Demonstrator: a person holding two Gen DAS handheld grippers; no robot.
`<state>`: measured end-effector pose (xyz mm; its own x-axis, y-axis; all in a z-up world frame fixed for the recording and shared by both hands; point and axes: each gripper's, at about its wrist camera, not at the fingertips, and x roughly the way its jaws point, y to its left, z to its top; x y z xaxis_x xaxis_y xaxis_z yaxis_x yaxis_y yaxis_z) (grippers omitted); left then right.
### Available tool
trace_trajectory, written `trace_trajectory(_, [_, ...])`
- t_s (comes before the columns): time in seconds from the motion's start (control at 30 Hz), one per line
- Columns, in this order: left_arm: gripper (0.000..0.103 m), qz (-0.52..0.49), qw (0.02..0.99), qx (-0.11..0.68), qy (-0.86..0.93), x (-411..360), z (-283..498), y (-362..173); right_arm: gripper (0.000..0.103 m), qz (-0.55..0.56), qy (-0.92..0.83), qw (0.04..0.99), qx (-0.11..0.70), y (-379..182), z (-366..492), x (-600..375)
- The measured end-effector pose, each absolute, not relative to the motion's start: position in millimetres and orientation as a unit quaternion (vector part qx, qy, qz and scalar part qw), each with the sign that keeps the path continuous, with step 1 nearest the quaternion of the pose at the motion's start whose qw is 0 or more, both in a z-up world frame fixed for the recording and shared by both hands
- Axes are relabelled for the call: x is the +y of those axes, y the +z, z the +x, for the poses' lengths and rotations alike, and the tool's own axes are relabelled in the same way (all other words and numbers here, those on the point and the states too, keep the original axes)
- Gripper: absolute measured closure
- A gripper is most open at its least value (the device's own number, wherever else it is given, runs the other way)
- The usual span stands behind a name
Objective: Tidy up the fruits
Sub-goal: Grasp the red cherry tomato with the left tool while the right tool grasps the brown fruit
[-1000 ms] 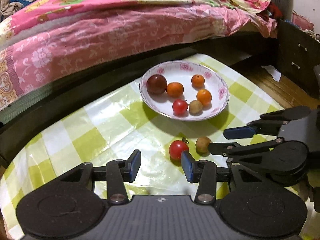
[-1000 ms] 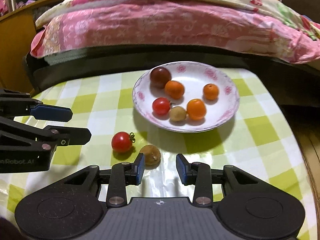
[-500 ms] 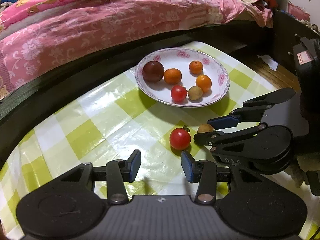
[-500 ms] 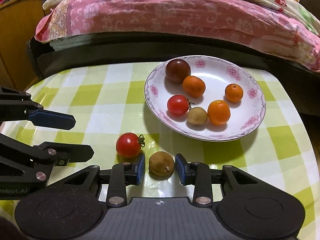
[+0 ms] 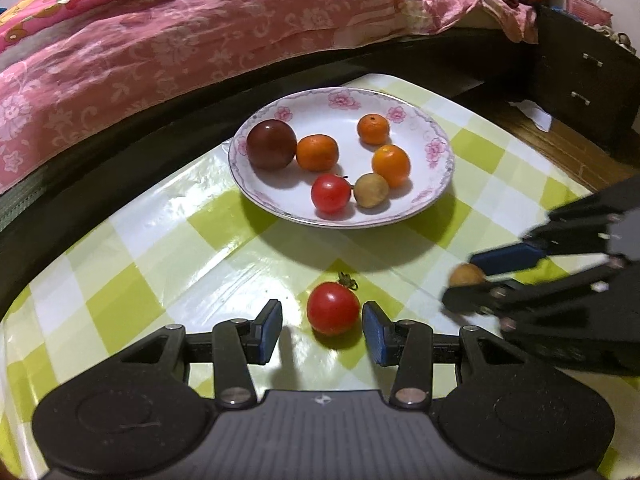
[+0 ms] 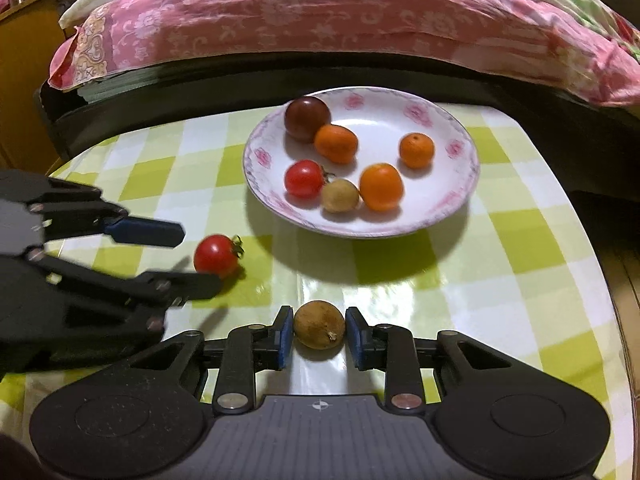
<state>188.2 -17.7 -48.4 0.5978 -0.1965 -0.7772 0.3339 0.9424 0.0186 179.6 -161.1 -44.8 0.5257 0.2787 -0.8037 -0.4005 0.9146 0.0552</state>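
A red cherry tomato lies on the checked tablecloth between the fingers of my left gripper, which is open, with a gap on the tomato's left side. The right wrist view shows the left gripper beside that tomato. My right gripper is shut on a small brown fruit, both blue pads against it. From the left wrist view the same brown fruit peeks out between the right gripper's fingers. A white flowered plate holds a dark red fruit, three small oranges, a tomato and a brown fruit.
A bed with a pink flowered quilt runs along the table's far side, above a dark frame. A dark drawer cabinet and wooden floor lie to the right. The table's rounded edge curves close on the right.
My left gripper came down and forward until the tomato sat between its fingers. My right gripper shifted over the brown fruit and its jaws closed on it.
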Motion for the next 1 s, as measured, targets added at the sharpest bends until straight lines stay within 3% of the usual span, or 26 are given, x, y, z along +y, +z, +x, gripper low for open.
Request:
trace_trajectory(0.17, [0.053,0.085,0.891,0.424,-0.142,-23.1,193.9,-56.0,0.079,-0.06,0.197,0.869,0.45,-45.8,177.2,-169.3])
trace_trajectory(0.33, [0.065,0.085,0.891,0.421,-0.148,-26.6,191.7,-54.8,0.078,-0.057,0.195,0.869,0.451,-44.7,177.0,-173.0])
trace_trajectory(1.0, [0.065,0.113,0.864,0.446,-0.202,-22.4,138.8,-50.8,0.078,-0.107,0.226,0.859,0.447,-48.3,150.7,-167.9])
